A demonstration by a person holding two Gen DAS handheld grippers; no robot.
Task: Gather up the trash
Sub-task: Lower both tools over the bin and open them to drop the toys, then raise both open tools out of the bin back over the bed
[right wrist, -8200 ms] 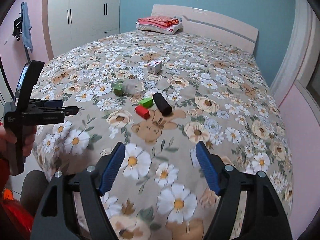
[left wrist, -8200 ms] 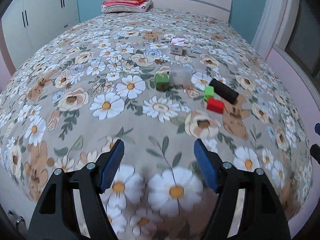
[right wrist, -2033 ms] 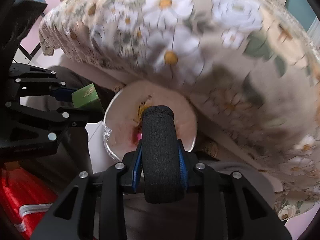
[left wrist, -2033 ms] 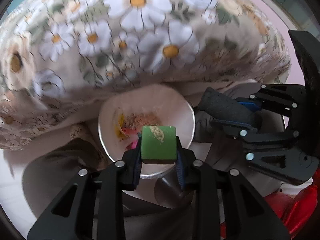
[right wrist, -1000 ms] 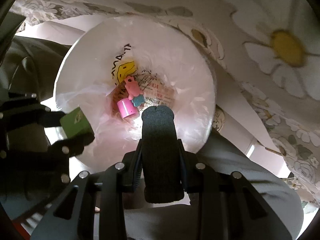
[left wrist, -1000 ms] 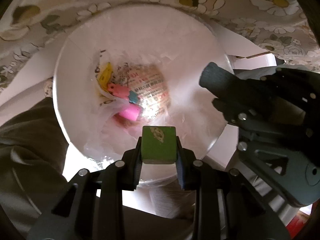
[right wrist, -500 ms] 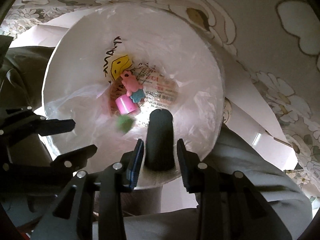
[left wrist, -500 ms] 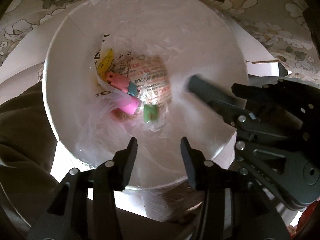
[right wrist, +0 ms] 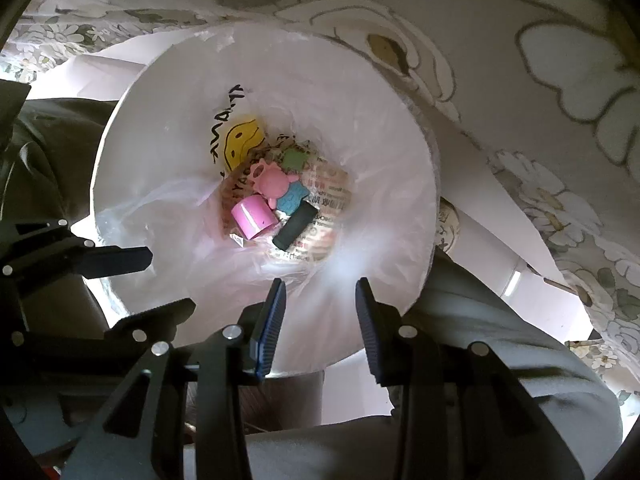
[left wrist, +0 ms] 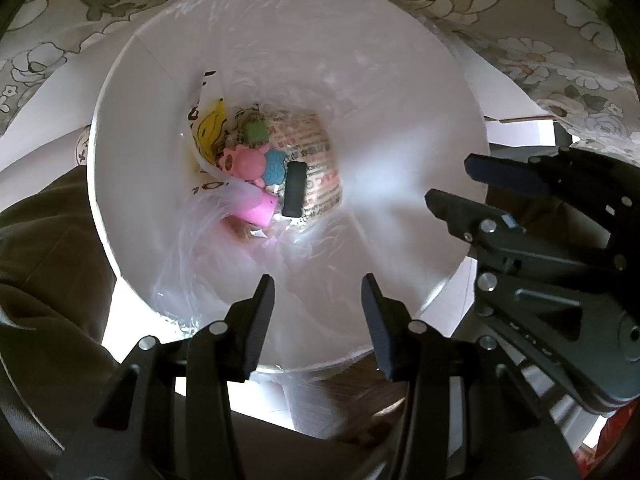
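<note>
Low in frame: left gripper (left wrist: 318,300) and right gripper (right wrist: 318,300), jaws apart, nothing between, just opened. Beyond, mid-frame: white round plastic-lined bin (left wrist: 132,80). Deepest, at centre: black foam cylinder (right wrist: 295,225) and green cube (right wrist: 295,159) lying among pink toys. Best now: lift straight up, clear of the liner, before swinging away.
</note>
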